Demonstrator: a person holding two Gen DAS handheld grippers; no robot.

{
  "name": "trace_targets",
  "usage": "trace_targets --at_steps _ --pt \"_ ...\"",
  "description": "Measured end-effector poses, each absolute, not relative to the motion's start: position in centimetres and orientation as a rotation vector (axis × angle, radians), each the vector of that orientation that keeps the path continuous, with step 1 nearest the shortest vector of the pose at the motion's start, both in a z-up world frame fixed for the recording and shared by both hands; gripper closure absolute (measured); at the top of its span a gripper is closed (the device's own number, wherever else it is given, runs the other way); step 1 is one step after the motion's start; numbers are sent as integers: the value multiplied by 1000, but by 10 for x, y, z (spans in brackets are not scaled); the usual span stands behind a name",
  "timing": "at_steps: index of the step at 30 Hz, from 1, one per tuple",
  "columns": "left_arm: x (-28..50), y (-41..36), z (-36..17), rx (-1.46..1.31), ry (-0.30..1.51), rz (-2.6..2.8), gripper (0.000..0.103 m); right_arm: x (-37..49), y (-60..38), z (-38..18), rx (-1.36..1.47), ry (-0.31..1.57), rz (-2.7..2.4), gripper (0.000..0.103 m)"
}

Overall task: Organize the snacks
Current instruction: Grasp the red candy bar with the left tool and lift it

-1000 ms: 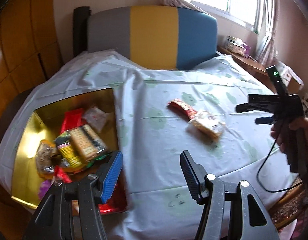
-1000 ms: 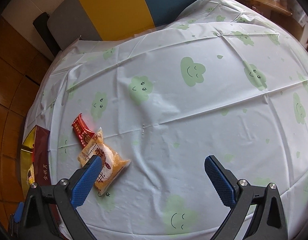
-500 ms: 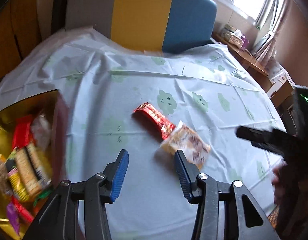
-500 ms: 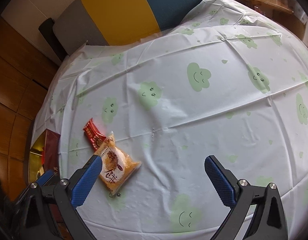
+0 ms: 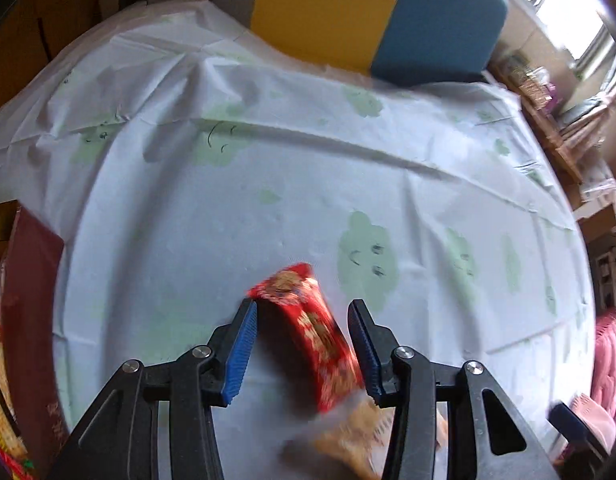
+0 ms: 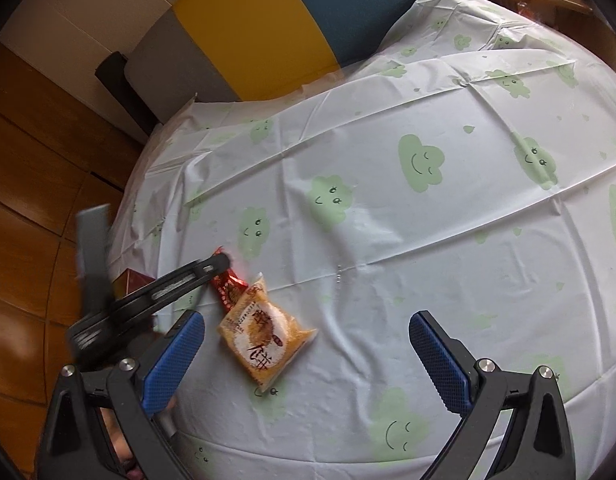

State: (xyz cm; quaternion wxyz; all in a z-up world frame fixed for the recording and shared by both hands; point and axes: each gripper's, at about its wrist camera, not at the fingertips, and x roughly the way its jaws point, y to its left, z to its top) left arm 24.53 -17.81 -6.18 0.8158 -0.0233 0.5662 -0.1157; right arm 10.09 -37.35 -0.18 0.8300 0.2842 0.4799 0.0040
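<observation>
The left gripper [image 5: 302, 344] was down low over the surface [image 6: 388, 240], jaws spread, with the red snack packet [image 5: 308, 320] lying right between them. Not pinched, as far as could be told: there was a gap at the left jaw, and the right jaw sat just beside the packet's edge, contact unclear through the blur. The packet lay toward the left edge of the surface, one end tucked against the orange biscuit pack [image 6: 264, 344], which sat just nearer the camera.

The right gripper [image 6: 308, 352] hovered above the near side, jaws wide apart, holding nothing.

Progress, as a judgement: close to the end. Only these two loose snacks showed on the cloth, and the gift box [image 5: 28, 320] at the left edge had wrappers inside it, though only a sliver of it was in frame. Left to do: close on the red packet, carry it to the box, then the biscuit pack.

Hard to read: the left view was smeared with motion, so the packet's print and the biscuit pack below the jaws were mush. The box's contents were cut off at the frame edge, and in the right view the box was mostly hidden behind the left gripper's body.
</observation>
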Motion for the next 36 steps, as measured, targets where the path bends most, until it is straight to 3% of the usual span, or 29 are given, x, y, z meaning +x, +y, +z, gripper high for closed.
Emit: trace_targets --at_steps 4,6,7,8,27,36 --pt "246 -195 -62 56 1172 -228 54 99 -375 0 619 1008 8 0" --pt "238 -201 -63 147 1139 -229 65 98 -375 1 615 1004 8 0" --pt "233 -201 -63 193 1114 -234 78 98 -375 1 616 1004 8 0" --pt "228 -198 -63 215 1098 -247 81 97 -375 0 618 1005 8 0" --pt "53 -105 -59 225 986 -373 81 104 -325 -13 344 1060 148 0" --pt "45 -90 -64 185 902 -451 81 119 -270 -31 61 1089 219 0"
